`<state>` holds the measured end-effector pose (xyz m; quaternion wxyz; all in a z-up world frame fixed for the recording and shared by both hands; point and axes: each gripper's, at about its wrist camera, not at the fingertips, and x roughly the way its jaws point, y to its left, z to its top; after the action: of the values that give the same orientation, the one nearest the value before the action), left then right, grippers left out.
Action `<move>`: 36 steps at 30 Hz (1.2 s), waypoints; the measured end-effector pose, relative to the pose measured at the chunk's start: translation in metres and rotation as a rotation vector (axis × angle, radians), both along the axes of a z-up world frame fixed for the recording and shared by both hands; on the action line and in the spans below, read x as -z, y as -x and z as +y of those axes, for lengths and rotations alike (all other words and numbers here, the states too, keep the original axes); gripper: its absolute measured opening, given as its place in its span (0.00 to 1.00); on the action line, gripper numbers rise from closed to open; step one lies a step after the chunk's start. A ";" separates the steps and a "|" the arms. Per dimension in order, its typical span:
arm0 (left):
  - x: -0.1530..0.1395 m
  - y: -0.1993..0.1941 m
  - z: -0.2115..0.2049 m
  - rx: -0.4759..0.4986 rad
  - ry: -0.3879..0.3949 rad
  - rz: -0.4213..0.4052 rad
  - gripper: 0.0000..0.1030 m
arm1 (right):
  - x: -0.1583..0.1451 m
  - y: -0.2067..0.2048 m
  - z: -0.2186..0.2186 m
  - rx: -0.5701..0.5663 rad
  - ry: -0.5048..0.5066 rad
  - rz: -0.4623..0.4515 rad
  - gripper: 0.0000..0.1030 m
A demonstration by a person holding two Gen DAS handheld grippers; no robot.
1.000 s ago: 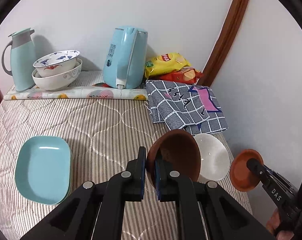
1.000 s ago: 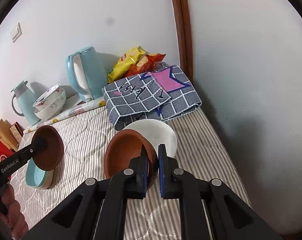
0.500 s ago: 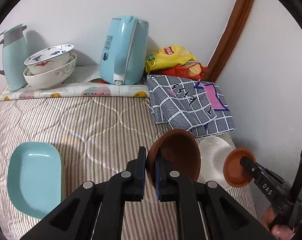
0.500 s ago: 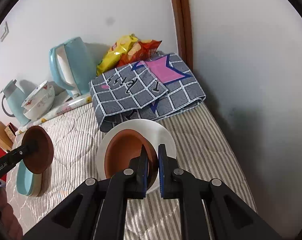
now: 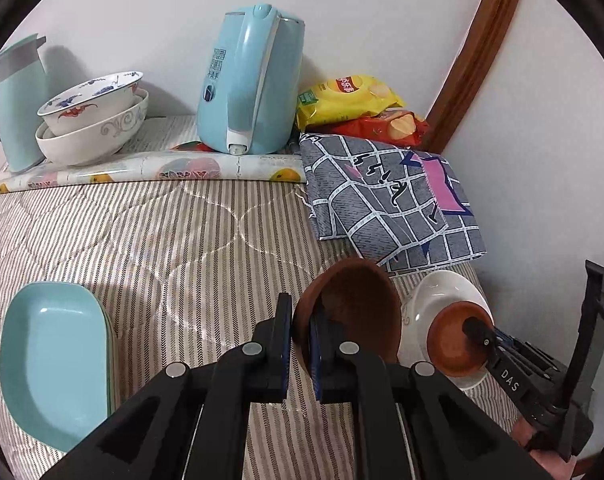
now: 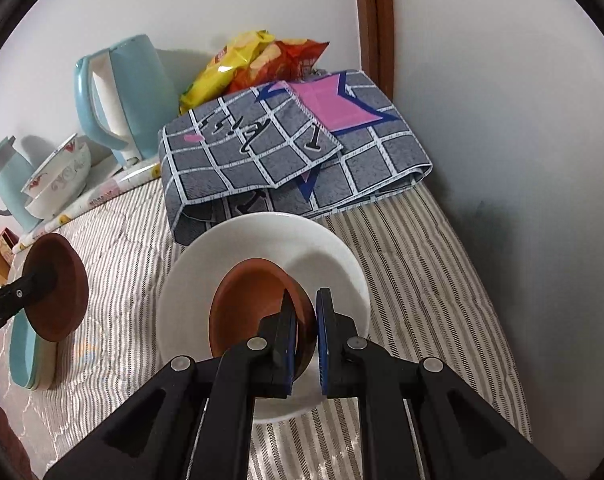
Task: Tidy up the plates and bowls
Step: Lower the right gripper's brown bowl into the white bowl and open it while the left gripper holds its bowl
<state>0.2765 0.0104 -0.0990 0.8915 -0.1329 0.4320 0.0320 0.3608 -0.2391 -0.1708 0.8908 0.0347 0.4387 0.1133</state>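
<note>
My left gripper (image 5: 300, 320) is shut on the rim of a dark brown bowl (image 5: 353, 312), held tilted above the striped bed cover; this bowl also shows in the right wrist view (image 6: 58, 288). My right gripper (image 6: 305, 312) is shut on the rim of a smaller reddish-brown bowl (image 6: 250, 304), which sits inside the white bowl (image 6: 262, 240). In the left wrist view the small bowl (image 5: 453, 340) is over the white bowl (image 5: 441, 292). Light-blue plates (image 5: 50, 360) are stacked at the left.
Two patterned bowls (image 5: 90, 120) are nested at the back left by a teal jug (image 5: 18, 100). A blue kettle (image 5: 250, 80), snack bags (image 5: 349, 96) and a folded checked cloth (image 5: 385, 204) lie at the back. A wall (image 5: 541, 160) closes the right side.
My right gripper has lowered the small brown bowl into the white bowl. My left gripper moved forward, holding its bowl.
</note>
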 end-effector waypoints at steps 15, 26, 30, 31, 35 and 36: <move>0.012 -0.010 0.002 0.004 0.016 0.020 0.08 | 0.010 -0.015 0.006 -0.013 0.014 0.040 0.09; 0.017 -0.011 0.000 0.015 0.023 0.030 0.08 | 0.015 -0.022 0.018 -0.020 0.084 0.061 0.09; 0.017 -0.011 0.002 0.012 0.030 0.033 0.08 | 0.017 -0.021 0.023 -0.031 0.113 0.065 0.10; 0.018 -0.011 0.002 0.011 0.031 0.034 0.08 | 0.017 -0.021 0.023 -0.033 0.123 0.066 0.10; 0.018 -0.011 0.002 0.017 0.033 0.039 0.08 | 0.018 -0.021 0.025 -0.033 0.142 0.069 0.12; 0.019 -0.011 0.002 0.018 0.034 0.039 0.08 | 0.019 -0.021 0.026 -0.037 0.152 0.071 0.15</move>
<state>0.2872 0.0128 -0.1176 0.8808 -0.1434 0.4508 0.0195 0.3815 -0.2129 -0.1896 0.8725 -0.0371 0.4778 0.0948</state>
